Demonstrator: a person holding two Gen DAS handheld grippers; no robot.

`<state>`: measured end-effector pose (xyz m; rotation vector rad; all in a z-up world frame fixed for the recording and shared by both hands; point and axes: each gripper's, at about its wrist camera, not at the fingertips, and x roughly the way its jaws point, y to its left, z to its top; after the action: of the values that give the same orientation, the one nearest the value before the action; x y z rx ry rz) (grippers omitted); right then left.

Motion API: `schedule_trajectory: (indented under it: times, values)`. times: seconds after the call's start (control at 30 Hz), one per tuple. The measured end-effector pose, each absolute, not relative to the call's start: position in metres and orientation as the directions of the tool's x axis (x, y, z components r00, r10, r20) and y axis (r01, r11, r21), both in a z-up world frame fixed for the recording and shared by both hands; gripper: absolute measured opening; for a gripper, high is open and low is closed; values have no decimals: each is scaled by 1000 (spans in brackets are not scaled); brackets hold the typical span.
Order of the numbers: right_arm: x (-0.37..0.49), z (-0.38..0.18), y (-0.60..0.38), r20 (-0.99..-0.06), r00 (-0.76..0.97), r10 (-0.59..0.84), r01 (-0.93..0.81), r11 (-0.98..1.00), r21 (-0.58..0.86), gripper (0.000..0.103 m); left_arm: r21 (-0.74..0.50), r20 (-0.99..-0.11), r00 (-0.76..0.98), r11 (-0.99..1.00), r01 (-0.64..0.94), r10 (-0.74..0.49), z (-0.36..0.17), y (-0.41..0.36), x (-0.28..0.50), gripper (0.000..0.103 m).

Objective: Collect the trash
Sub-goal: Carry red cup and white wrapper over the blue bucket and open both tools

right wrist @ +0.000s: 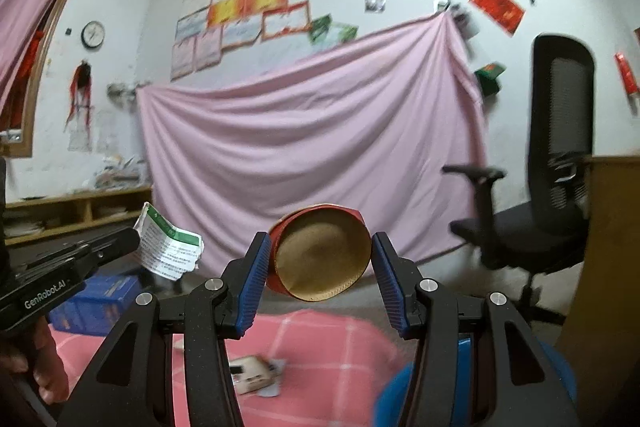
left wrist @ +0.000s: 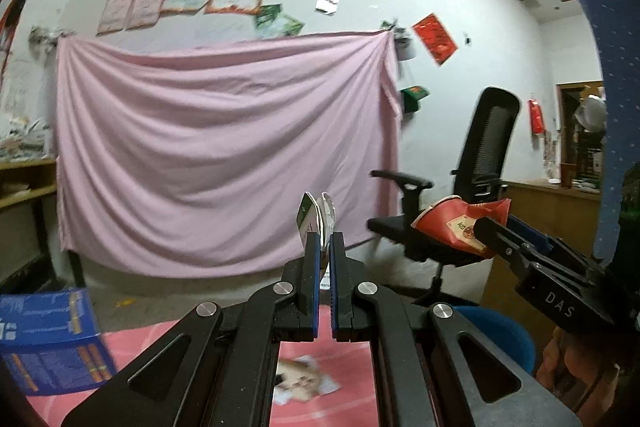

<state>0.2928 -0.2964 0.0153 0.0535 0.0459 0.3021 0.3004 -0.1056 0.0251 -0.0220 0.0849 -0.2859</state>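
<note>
The left tongs [left wrist: 324,247] are clenched tight on a crumpled paper wrapper [left wrist: 318,217], white with green print. It sticks up out of the tips toward 12 o'clock. Paper like this looks very light, thin and floppy. It can bend, tear or slip out, so a tight pinch near its bottom edge, like the one here, seems the best hold.

The right tongs [right wrist: 320,259] are about half spread and grasp a red paper cup [right wrist: 320,253]. The cup lies on its side with its brown open mouth facing the camera. One blue pad [right wrist: 256,279] touches the cup at 9 o'clock and the other sits at 3 o'clock. The cup is already squashed a bit out of round. It is surely light and soft, so a hard squeeze would crush it, and a loose one might let it roll out. Holding it across the middle of its sides looks right.

Both bits of trash are up in the air, above the pink checked cloth [right wrist: 328,343]. More paper scraps [right wrist: 256,375] lie on that cloth at 6 o'clock. A blue round thing [left wrist: 500,331], maybe a bin, shows at about 5 o'clock.
</note>
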Motion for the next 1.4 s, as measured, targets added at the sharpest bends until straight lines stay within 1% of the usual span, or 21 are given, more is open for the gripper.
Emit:
schedule_trajectory:
  times: [0.1, 0.2, 0.37, 0.6, 0.7, 0.83, 0.97, 1.17, 1.4]
  values:
    - [283, 19, -315, -3, 966, 257, -256, 965, 58, 49, -21, -71, 944, 947, 320, -321, 27, -133, 299, 2]
    - [277, 20, -335, 11, 978, 209, -210, 976, 59, 49, -22, -85, 927, 931, 365, -366, 28, -158, 301, 2]
    - [270, 13, -371, -6, 989, 144, -144, 987, 75, 49, -49, -117, 894, 902, 429, -432, 29, -197, 307, 2]
    - [272, 1, -414, -74, 995, 69, -61, 992, 109, 49, -71, -189, 852, 872, 484, -488, 20, -242, 324, 2]
    - [277, -5, -430, -111, 993, 52, -36, 989, 141, 49, -85, -242, 832, 865, 495, -500, 15, -257, 335, 2]
    - [284, -14, -445, -167, 985, 51, -20, 983, 181, 49, -126, -334, 795, 860, 495, -506, 5, -273, 353, 2]
    - [296, -25, -455, -239, 970, 49, 0, 980, 200, 49, -172, -392, 766, 859, 483, -509, -3, -282, 366, 2]
    - [307, -39, -463, -314, 947, 60, 13, 974, 224, 50, -207, -443, 737, 858, 470, -511, -11, -287, 378, 3]
    - [315, -46, -463, -361, 930, 70, 14, 974, 225, 50, -233, -499, 699, 856, 461, -512, -19, -287, 387, 5]
